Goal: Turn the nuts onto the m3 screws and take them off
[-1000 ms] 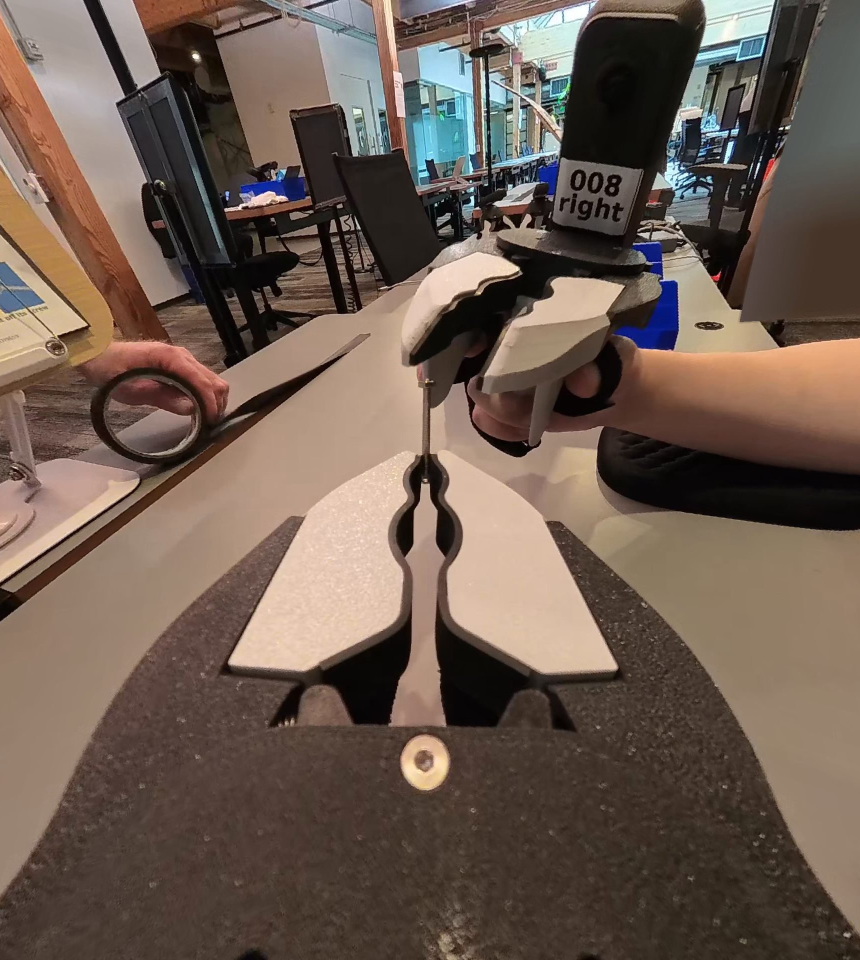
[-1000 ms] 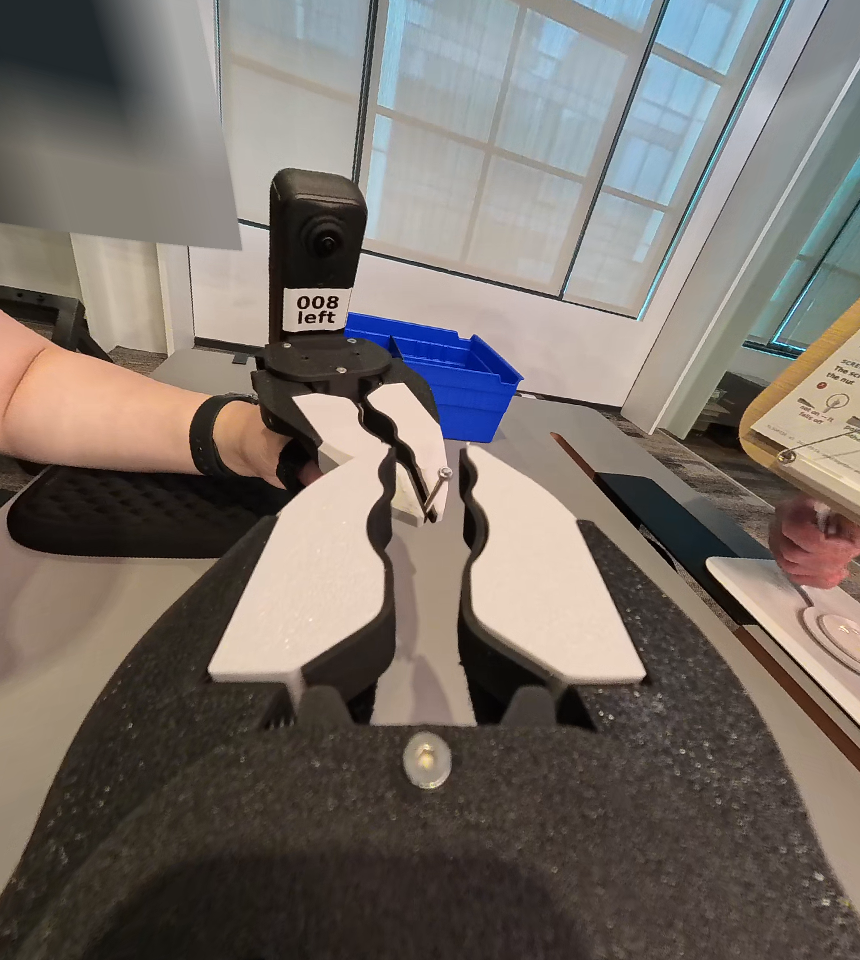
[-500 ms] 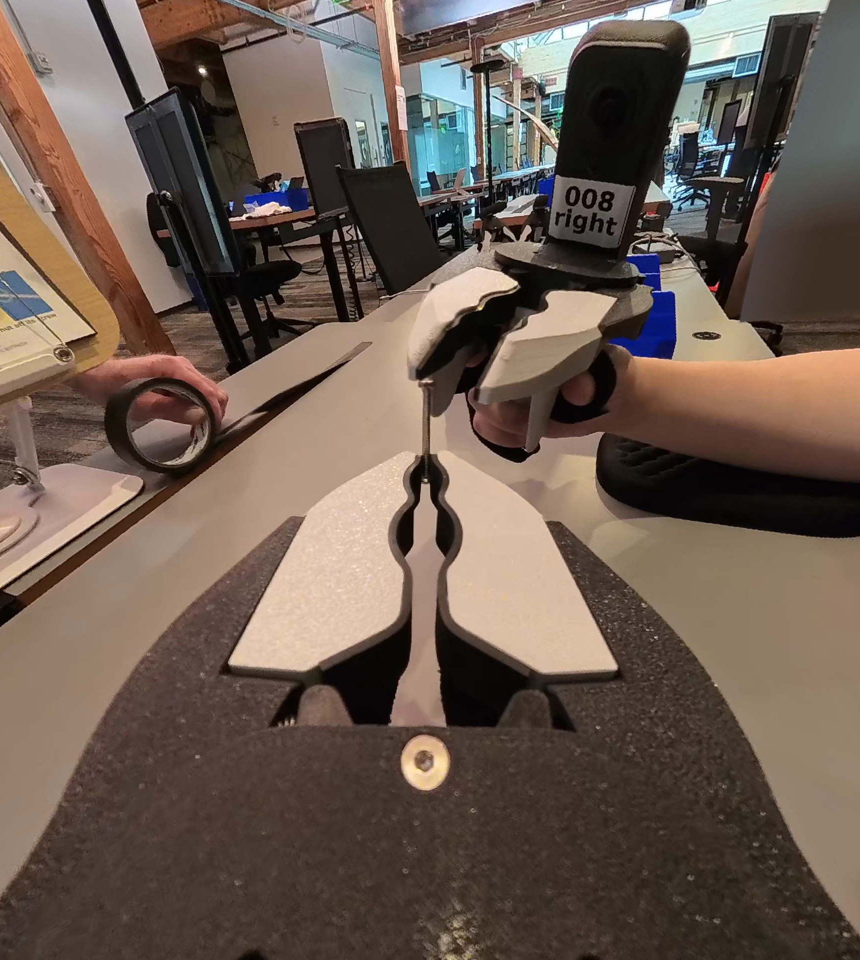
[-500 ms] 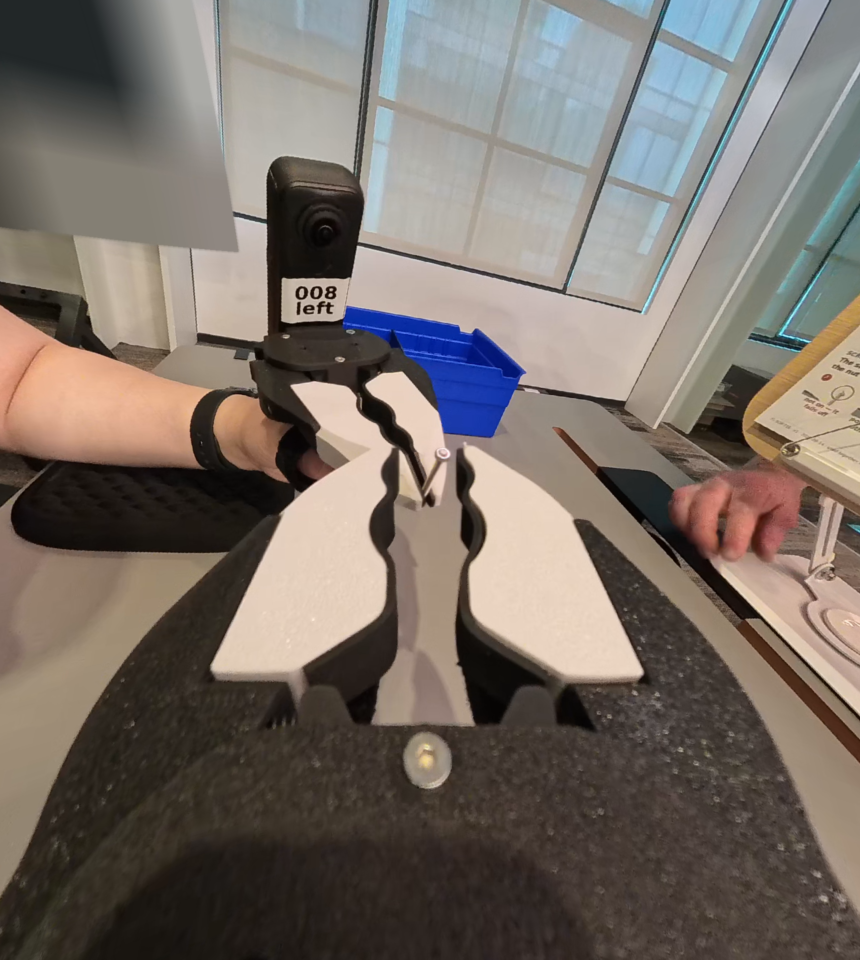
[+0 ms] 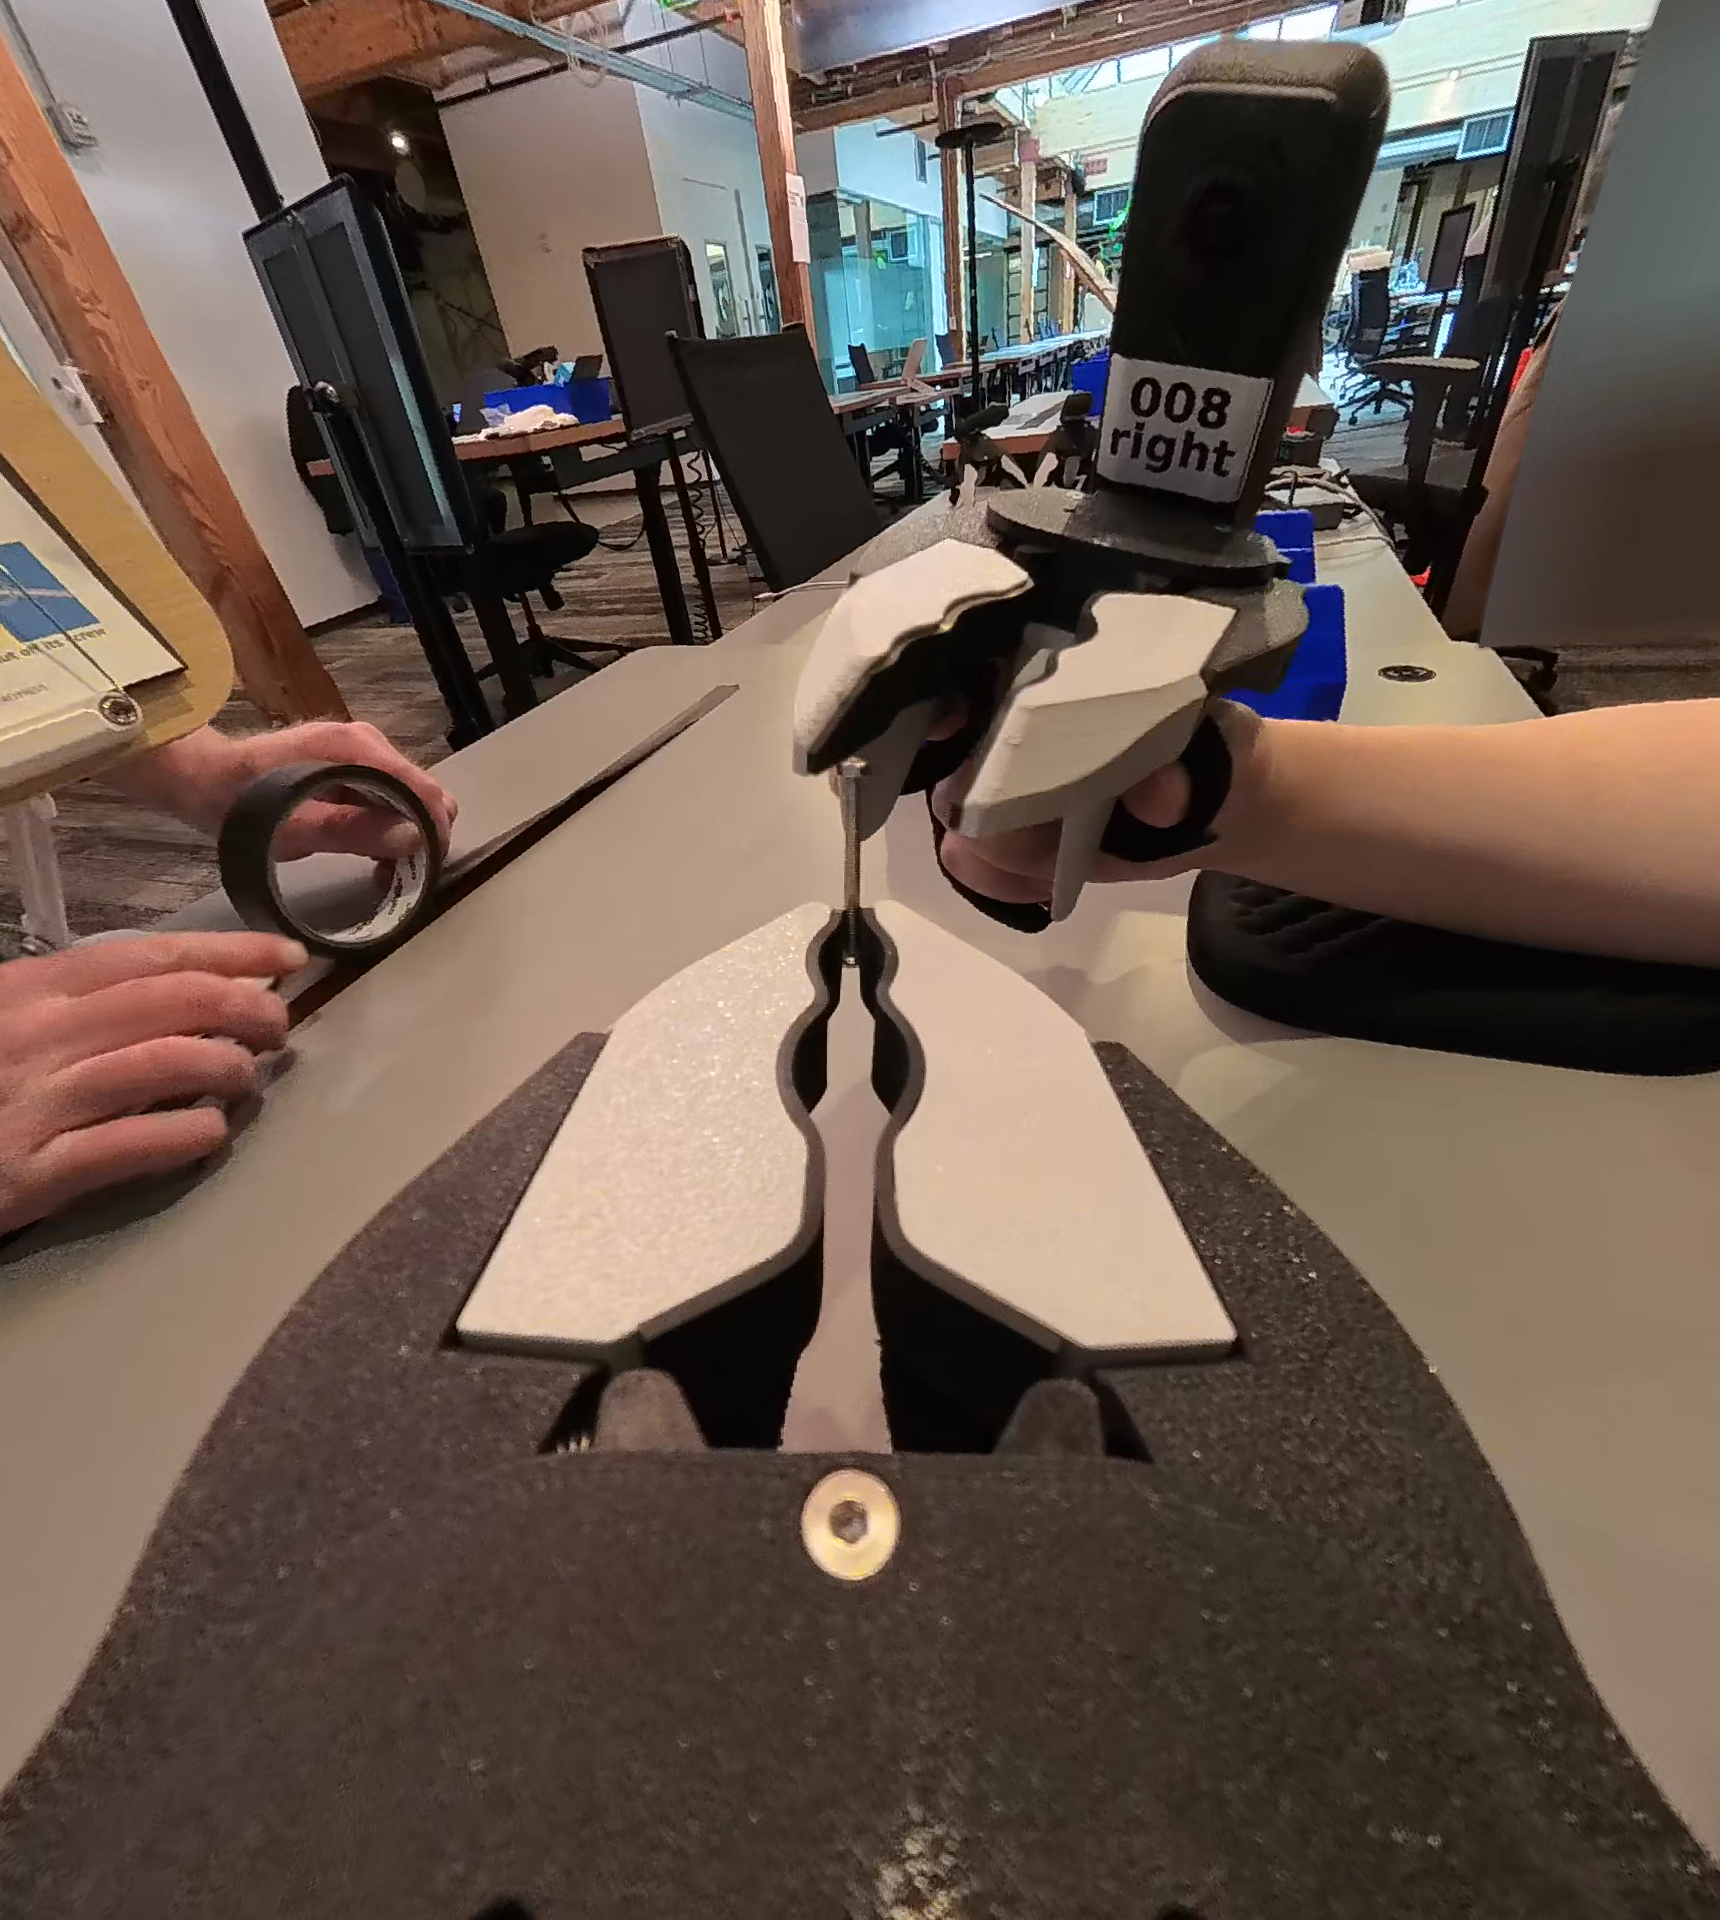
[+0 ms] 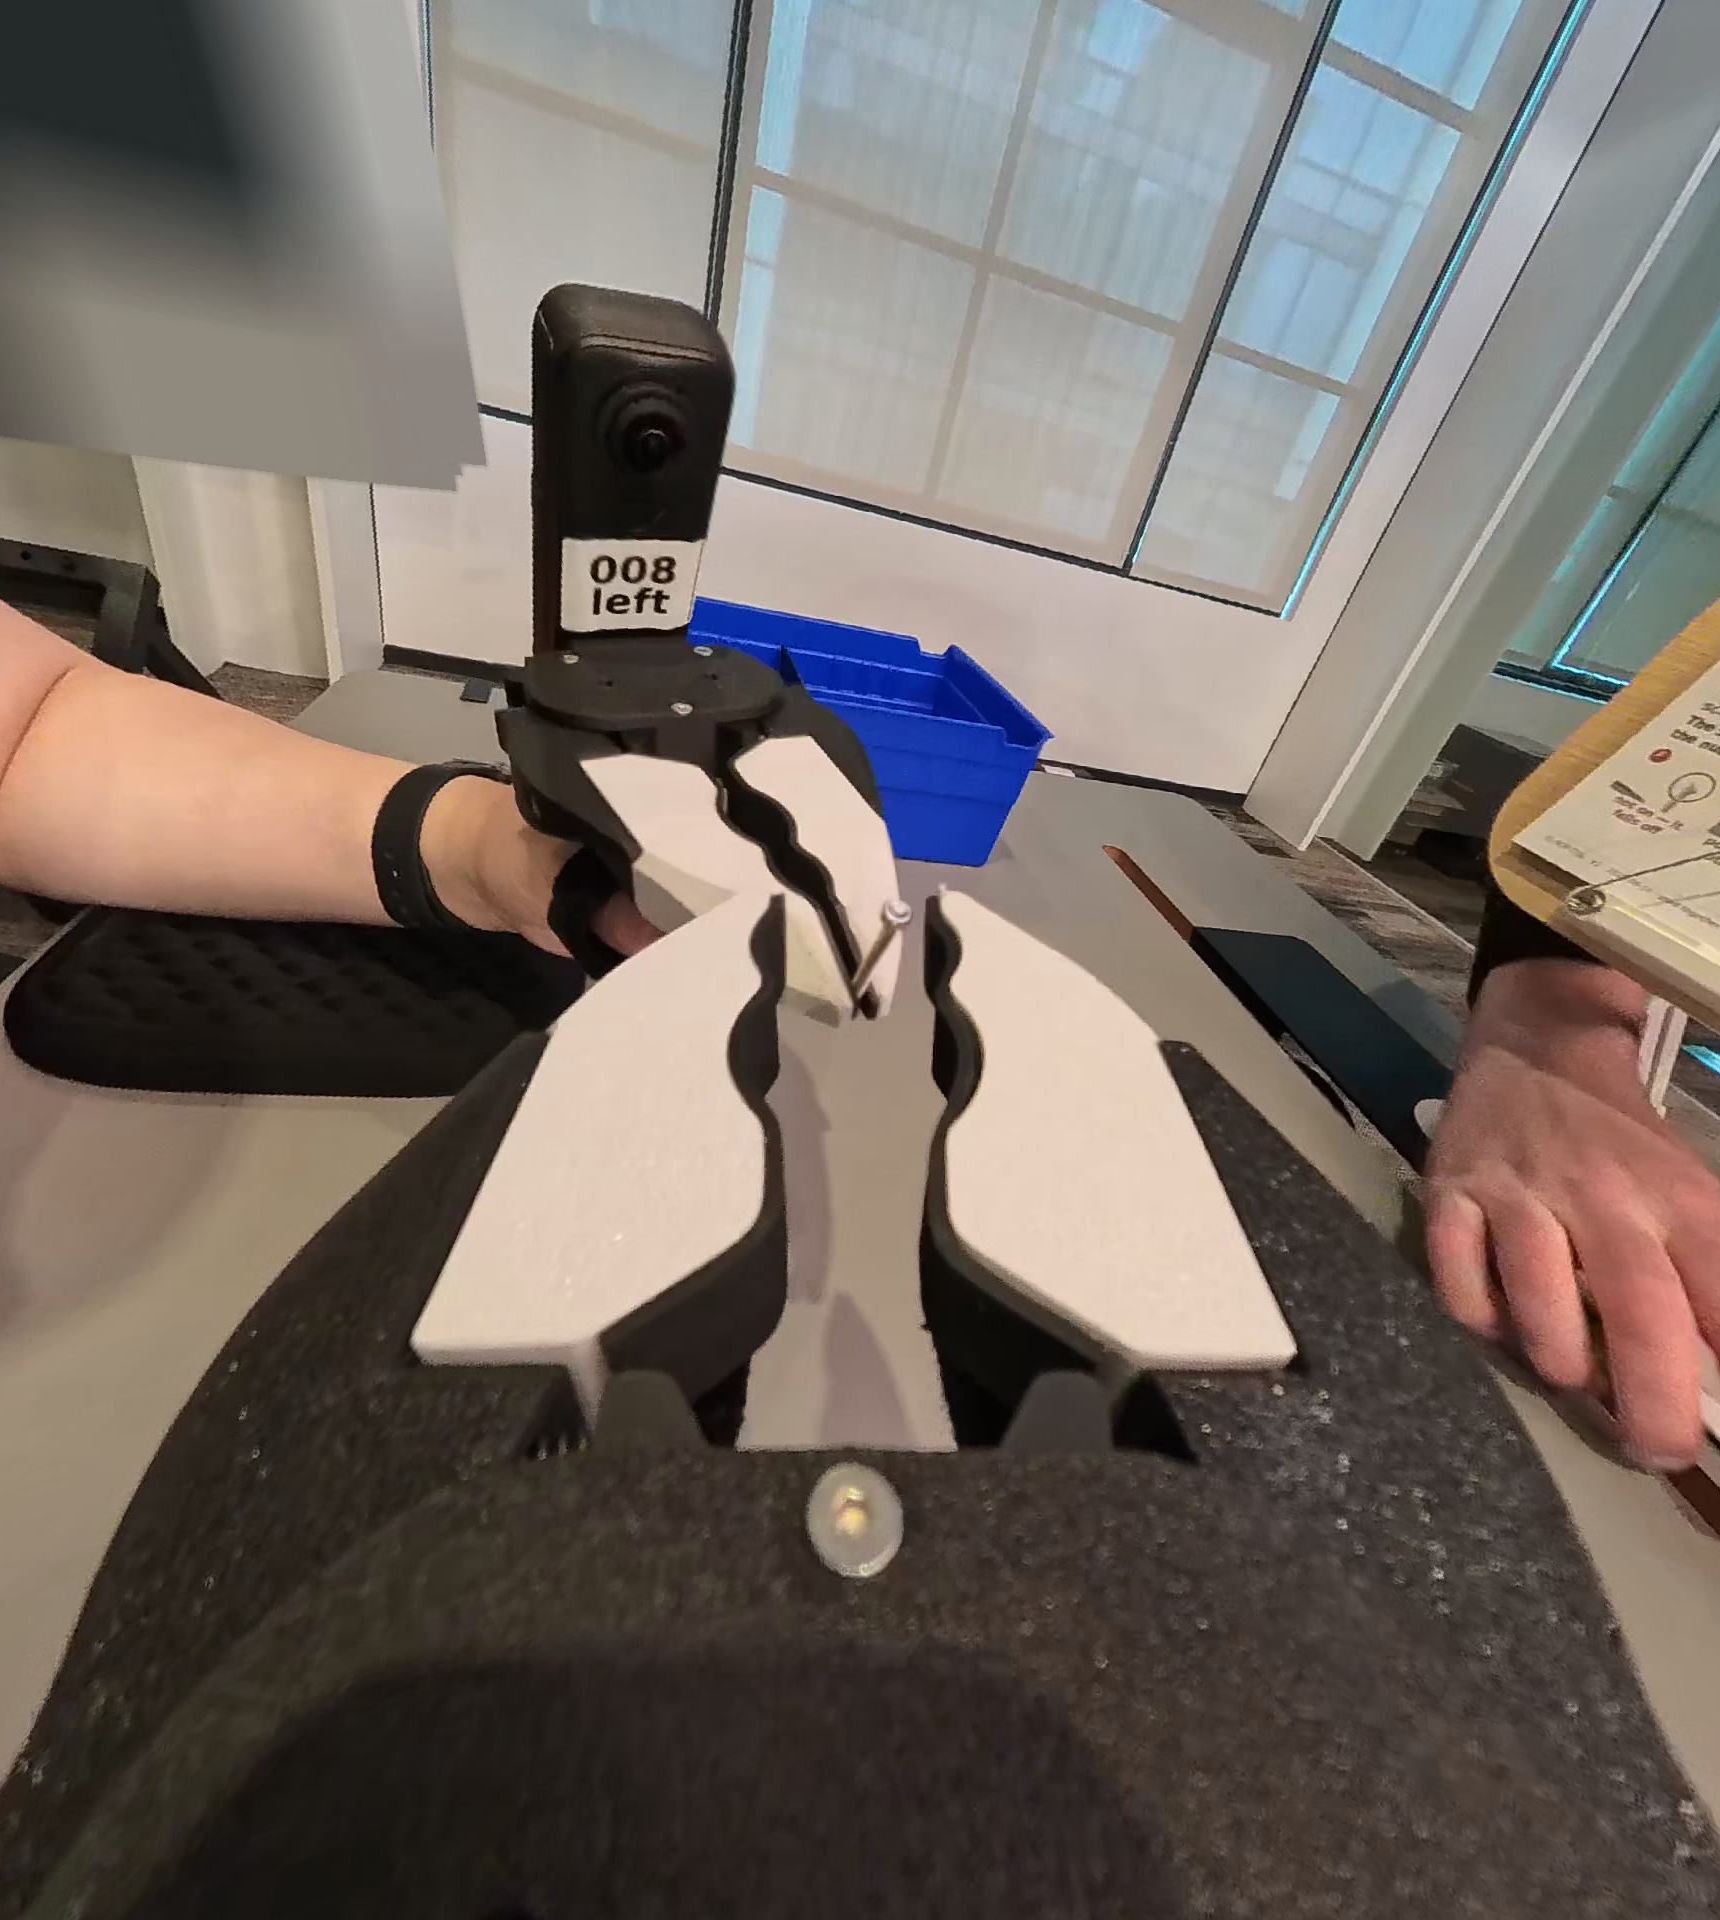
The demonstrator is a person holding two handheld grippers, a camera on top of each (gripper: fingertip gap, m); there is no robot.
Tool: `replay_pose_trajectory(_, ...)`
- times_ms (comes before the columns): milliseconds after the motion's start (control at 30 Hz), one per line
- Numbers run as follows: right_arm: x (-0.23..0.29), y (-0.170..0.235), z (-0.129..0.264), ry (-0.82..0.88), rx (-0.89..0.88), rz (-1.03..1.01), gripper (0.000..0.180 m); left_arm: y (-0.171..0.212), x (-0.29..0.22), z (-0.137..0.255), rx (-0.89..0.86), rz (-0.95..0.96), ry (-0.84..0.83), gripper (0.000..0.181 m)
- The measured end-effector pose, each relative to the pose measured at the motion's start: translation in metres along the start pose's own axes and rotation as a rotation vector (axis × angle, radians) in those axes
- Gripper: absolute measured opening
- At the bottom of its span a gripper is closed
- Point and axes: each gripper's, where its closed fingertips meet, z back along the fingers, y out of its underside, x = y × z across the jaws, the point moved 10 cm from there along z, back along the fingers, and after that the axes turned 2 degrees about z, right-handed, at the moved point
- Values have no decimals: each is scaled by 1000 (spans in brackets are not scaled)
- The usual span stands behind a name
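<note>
Each hand-held gripper has a grainy black body, a round silver screw at its centre, and two pale grey fingers with wavy black inner edges. The left hand-held gripper (image 5: 852, 928) and right hand-held gripper (image 6: 854, 914) each carry a black upright camera bearing a white label. Bare forearms; a black wristband (image 6: 406, 844) on the left.

A roll of black tape (image 5: 331, 862) stands on edge on the grey table (image 5: 1458, 1195) — a black wrist rest (image 5: 1458, 987) lies to the right, a blue bin (image 6: 897, 748) beyond — an instruction board (image 6: 1687, 810) leans nearby.
</note>
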Motion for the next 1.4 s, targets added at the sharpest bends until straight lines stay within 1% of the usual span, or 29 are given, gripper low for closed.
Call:
replay_pose_trajectory(100,0,0,0,-10,12,3,23,1,1,0,4,-1,-2,2)
replay_pose_trajectory(233,-3,2,4,-20,11,-26,17,0,2,1,-2,10,-3,2)
replay_pose_trajectory(367,-3,1,2,-1,-7,-19,23,0,1,0,1,8,4,2)
replay_pose_trajectory(500,0,1,-1,-12,22,3,24,1,1,0,4,10,3,2)
replay_pose_trajectory(633,-3,2,4,-23,28,-15,17,0,3,2,-7,17,-2,2)
replay_pose_trajectory(700,-5,1,5,-10,11,-25,17,-1,3,2,-14,26,2,2)
replay_pose_trajectory(767,-4,-1,4,0,-10,-28,22,-1,3,1,-14,27,4,2)
replay_pose_trajectory(900,-1,-1,1,-12,8,-5,24,-1,3,1,-10,22,2,2)
replay_pose_trajectory(933,-1,-1,2,-14,13,-3,24,-1,3,1,-10,23,1,2)
replay_pose_trajectory(1000,-2,0,4,-37,19,-15,15,-1,4,2,-15,29,-2,2)
replay_pose_trajectory(1067,-4,0,5,-19,5,-28,17,-1,4,2,-18,35,3,2)
replay_pose_trajectory(1133,-4,-2,4,-4,-16,-31,24,-1,3,1,-12,30,6,2)
replay_pose_trajectory(1233,-2,-2,2,-10,4,-15,26,-1,3,0,-7,23,7,2)
replay_pose_trajectory(1333,-2,0,2,-23,21,-13,23,0,3,1,-4,24,4,2)
replay_pose_trajectory(1400,-3,0,4,-38,16,-24,17,0,4,1,-9,31,4,2)
